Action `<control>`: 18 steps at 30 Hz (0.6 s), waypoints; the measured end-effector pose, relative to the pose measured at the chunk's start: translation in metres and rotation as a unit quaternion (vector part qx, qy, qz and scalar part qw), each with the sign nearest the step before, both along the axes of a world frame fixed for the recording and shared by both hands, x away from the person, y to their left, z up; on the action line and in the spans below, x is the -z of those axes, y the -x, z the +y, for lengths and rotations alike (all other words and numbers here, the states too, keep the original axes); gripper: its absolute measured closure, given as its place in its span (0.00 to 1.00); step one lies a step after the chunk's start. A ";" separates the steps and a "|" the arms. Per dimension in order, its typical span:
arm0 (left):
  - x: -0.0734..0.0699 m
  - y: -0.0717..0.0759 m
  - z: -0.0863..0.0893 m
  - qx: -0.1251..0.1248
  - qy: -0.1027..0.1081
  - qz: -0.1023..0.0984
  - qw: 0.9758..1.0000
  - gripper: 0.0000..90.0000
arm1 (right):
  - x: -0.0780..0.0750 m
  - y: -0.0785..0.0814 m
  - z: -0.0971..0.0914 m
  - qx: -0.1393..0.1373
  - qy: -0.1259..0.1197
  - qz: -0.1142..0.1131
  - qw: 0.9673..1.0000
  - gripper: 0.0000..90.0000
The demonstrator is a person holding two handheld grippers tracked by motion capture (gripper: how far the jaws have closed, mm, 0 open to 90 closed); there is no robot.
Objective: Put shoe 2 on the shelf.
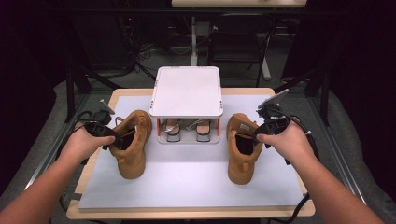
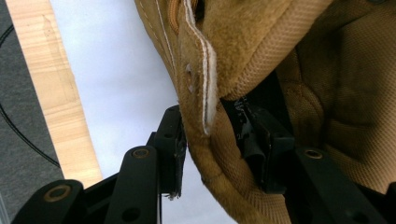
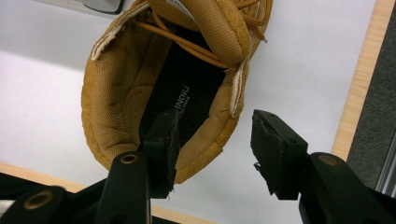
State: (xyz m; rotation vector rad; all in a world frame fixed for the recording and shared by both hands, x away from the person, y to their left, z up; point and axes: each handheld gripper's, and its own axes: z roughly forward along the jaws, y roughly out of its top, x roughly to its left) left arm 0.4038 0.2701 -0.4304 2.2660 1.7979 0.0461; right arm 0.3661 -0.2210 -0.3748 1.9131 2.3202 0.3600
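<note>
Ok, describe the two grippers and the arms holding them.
Both the left gripper and the right gripper are black, with linked metal arms, brass-coloured pivot pins and blocky black fingers. Black cables trail from each. The forearms are bare, no sleeves.

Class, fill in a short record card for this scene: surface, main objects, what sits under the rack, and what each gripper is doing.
Surface: white mat on a wooden table
Left boot: tan, collar clamped between the left gripper jaws
Right boot: tan, laced; right gripper open, one jaw inside the collar, one outside
Centre: white two-tier shoe rack
Lower tier: pair of sandals
Background: chair
</note>
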 end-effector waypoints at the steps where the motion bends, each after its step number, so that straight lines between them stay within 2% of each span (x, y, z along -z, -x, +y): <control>1: 0.002 0.000 -0.001 0.000 -0.003 0.001 1.000 0.68 | 0.002 0.000 -0.001 0.000 -0.001 -0.004 1.000 0.58; 11: 0.008 -0.003 -0.005 0.010 -0.026 -0.003 1.000 0.70 | 0.008 -0.001 -0.001 -0.001 -0.007 0.003 1.000 0.58; 16: 0.017 -0.005 -0.007 0.006 -0.027 0.004 1.000 0.69 | 0.011 0.000 -0.002 0.000 -0.007 0.005 1.000 0.58; 18: 0.022 -0.007 -0.006 0.006 -0.022 0.010 1.000 0.70 | 0.011 -0.001 -0.003 0.004 -0.007 0.007 1.000 0.58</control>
